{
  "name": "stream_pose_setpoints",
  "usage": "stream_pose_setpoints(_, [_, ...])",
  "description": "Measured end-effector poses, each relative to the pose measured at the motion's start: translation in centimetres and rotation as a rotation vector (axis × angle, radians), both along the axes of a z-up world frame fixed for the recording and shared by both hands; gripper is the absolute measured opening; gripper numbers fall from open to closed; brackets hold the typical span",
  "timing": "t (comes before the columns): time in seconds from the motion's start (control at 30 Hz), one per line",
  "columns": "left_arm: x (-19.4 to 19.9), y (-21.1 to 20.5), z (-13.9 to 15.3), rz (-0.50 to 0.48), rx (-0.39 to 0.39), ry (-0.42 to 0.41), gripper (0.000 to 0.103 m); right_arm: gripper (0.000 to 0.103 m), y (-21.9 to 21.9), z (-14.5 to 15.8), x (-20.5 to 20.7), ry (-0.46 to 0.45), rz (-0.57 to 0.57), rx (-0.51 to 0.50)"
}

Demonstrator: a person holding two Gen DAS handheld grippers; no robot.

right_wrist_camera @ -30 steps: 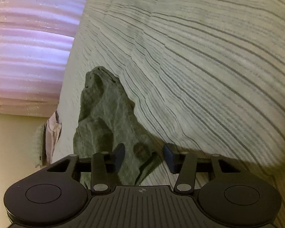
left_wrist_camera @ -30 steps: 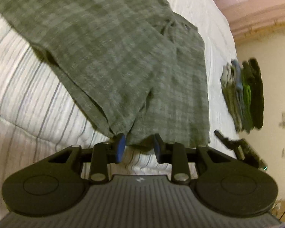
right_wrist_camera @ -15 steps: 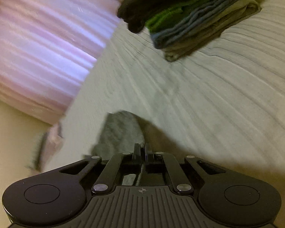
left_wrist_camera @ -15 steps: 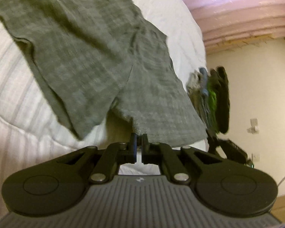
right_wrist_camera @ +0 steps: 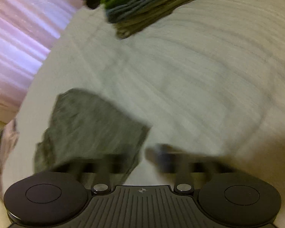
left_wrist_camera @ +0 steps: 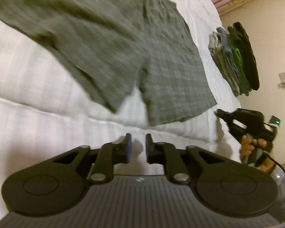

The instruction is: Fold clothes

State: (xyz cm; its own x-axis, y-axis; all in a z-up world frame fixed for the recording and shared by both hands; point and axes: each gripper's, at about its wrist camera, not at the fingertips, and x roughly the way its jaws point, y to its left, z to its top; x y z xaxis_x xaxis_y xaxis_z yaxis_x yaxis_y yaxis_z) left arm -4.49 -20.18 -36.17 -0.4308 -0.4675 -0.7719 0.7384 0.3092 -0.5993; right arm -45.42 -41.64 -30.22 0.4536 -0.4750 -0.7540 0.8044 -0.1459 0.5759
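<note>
Grey-green checked shorts (left_wrist_camera: 112, 43) lie spread flat on the white striped bed (left_wrist_camera: 28, 87), both leg hems toward me. My left gripper (left_wrist_camera: 136, 148) is open and empty, hovering just short of the hems, apart from the cloth. The right gripper (left_wrist_camera: 218, 113) shows in the left wrist view at the right, near the corner of the right leg. In the right wrist view my right gripper (right_wrist_camera: 142, 157) is blurred, its jaws apart, with a corner of the shorts (right_wrist_camera: 89, 129) lying at its left finger.
A stack of folded clothes (left_wrist_camera: 235, 57) in tan, blue, green and black sits at the far right of the bed; it also shows in the right wrist view (right_wrist_camera: 148, 7). Pink curtains (right_wrist_camera: 17, 43) hang beyond the bed. A cream wall (left_wrist_camera: 271, 38) stands on the right.
Both grippers were shut on the shorts' hems half a second ago and have opened. The shorts now lie released on the bed and the left gripper has drawn back from them.
</note>
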Motion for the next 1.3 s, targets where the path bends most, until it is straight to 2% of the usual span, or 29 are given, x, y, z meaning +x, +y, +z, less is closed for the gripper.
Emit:
stream_pose_setpoints(0.03, [1.5, 0.4, 0.6, 0.024, -0.001, -0.024, 0.016, 0.071, 1.0, 0.4, 0.6, -0.035, 0.008, -0.011])
stream_pose_setpoints(0.17, [8.1, 1.8, 2.9, 0.137, -0.011, -0.114, 0.028, 0.071, 4.5, 0.2, 5.5, -0.274, 0.14, 0.05])
stream_pose_setpoints(0.2, [10.1, 1.9, 3.4, 0.176, -0.018, -0.132, 0.03, 0.067, 5.3, -0.2, 7.0, -0.322, 0.17, 0.077])
stream_pose_setpoints(0.23, [12.0, 2.1, 3.8, 0.214, -0.024, -0.149, 0.035, 0.056, 6.1, -0.7, 8.6, -0.371, 0.2, 0.103])
stream_pose_setpoints(0.27, [13.6, 1.8, 3.9, 0.249, -0.029, -0.157, 0.04, 0.052, 6.8, -1.2, 10.1, -0.416, 0.23, 0.131])
stream_pose_setpoints(0.33, [16.8, 1.3, 4.1, 0.318, -0.038, -0.172, 0.041, 0.052, 8.3, -2.8, 13.2, -0.437, 0.255, 0.196])
stream_pose_setpoints(0.43, [20.5, 0.1, 3.4, 0.382, -0.051, -0.145, 0.043, 0.052, 9.4, -4.5, 15.7, -0.426, 0.24, 0.212])
stream_pose_setpoints(0.57, [23.2, -0.9, 1.7, 0.421, -0.047, -0.065, 0.049, 0.052, 10.0, -6.6, 17.3, -0.418, 0.194, 0.235])
stream_pose_setpoints(0.63, [23.7, -1.5, 0.7, 0.394, -0.031, -0.053, 0.049, 0.052, 10.1, -7.8, 17.8, -0.427, 0.157, 0.256])
stream_pose_setpoints(0.67, [23.7, -1.8, 0.3, 0.375, -0.027, -0.045, 0.045, 0.047, 10.1, -8.2, 18.0, -0.447, 0.132, 0.261])
stream_pose_setpoints(0.7, [23.6, -2.2, -0.2, 0.356, -0.022, -0.038, 0.043, 0.02, 10.4, -8.6, 18.0, -0.467, 0.119, 0.278])
stream_pose_setpoints(0.73, [23.5, -2.6, -0.7, 0.336, -0.018, -0.03, 0.032, 0.008, 10.5, -9.1, 18.2, -0.483, 0.112, 0.304])
stream_pose_setpoints(0.77, [23.5, -2.9, -1.1, 0.317, -0.015, -0.023, 0.005, 0.004, 10.7, -9.2, 18.4, -0.492, 0.107, 0.312])
stream_pose_setpoints(0.87, [23.6, -2.7, -0.5, 0.287, -0.095, -0.005, 0.001, 0.002, 11.5, -8.4, 18.1, -0.573, 0.101, 0.302])
stream_pose_setpoints(0.97, [24.3, -1.5, 2.8, 0.249, -0.288, -0.046, 0.001, 0.002, 12.5, -8.0, 17.0, -0.649, 0.065, 0.321])
stream_pose_setpoints(1.03, [24.5, -0.9, 4.1, 0.195, -0.352, -0.095, 0.001, 0.002, 12.7, -8.7, 16.7, -0.621, 0.051, 0.355])
stream_pose_setpoints(1.07, [24.3, -1.0, 4.1, 0.155, -0.348, -0.13, 0.001, 0.002, 12.7, -9.2, 16.8, -0.569, 0.05, 0.375])
stream_pose_setpoints(1.17, [23.0, -1.6, 1.4, 0.023, -0.209, -0.254, 0.002, 0.002, 12.1, -10.0, 18.2, -0.424, 0.107, 0.391])
stream_pose_setpoints(1.23, [22.6, -1.4, -0.9, 0.009, -0.111, -0.295, 0.004, 0.003, 11.8, -9.6, 19.4, -0.338, 0.172, 0.38])
stream_pose_setpoints(1.27, [22.5, -1.0, -1.2, 0.019, -0.112, -0.3, 0.005, 0.003, 11.6, -9.4, 20.1, -0.293, 0.207, 0.374])
stream_pose_setpoints(1.3, [22.4, -0.8, -1.1, 0.034, -0.112, -0.311, 0.006, 0.01, 11.6, -8.7, 20.7, -0.235, 0.258, 0.364])
